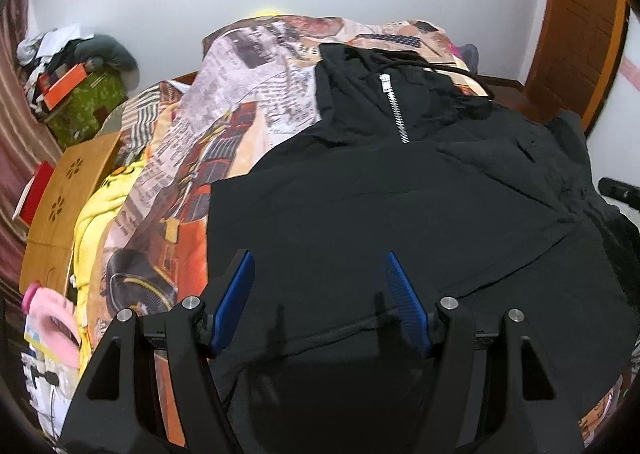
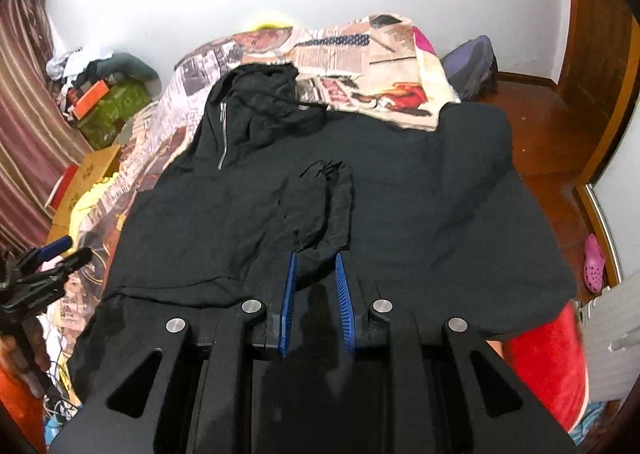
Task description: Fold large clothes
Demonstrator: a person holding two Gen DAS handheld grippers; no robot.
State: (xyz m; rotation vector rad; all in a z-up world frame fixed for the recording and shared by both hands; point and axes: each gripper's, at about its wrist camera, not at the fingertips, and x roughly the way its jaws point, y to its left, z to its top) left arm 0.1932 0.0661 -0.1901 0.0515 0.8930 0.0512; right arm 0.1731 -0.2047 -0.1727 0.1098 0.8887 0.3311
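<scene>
A large black hoodie [image 1: 380,205] with a short silver zip [image 1: 394,109] lies spread on a bed covered by a newspaper-print sheet [image 1: 240,93]. Its hood points toward the far wall. My left gripper [image 1: 319,256] hangs open over the hoodie's lower front, with nothing between its blue pads [image 1: 236,298]. In the right wrist view the hoodie [image 2: 420,193] fills the bed, and one sleeve [image 2: 324,201] rises in a bunched fold. My right gripper [image 2: 316,258] is shut on that sleeve's end. The left gripper [image 2: 60,250] shows at the left edge.
A wooden lap table [image 1: 68,189], a red book and a pink bottle [image 1: 48,318] sit left of the bed. A cluttered green-covered stand [image 1: 88,101] is by the curtain. To the right are wooden floor [image 2: 552,157], a pink clog [image 2: 594,264] and red cloth [image 2: 548,366].
</scene>
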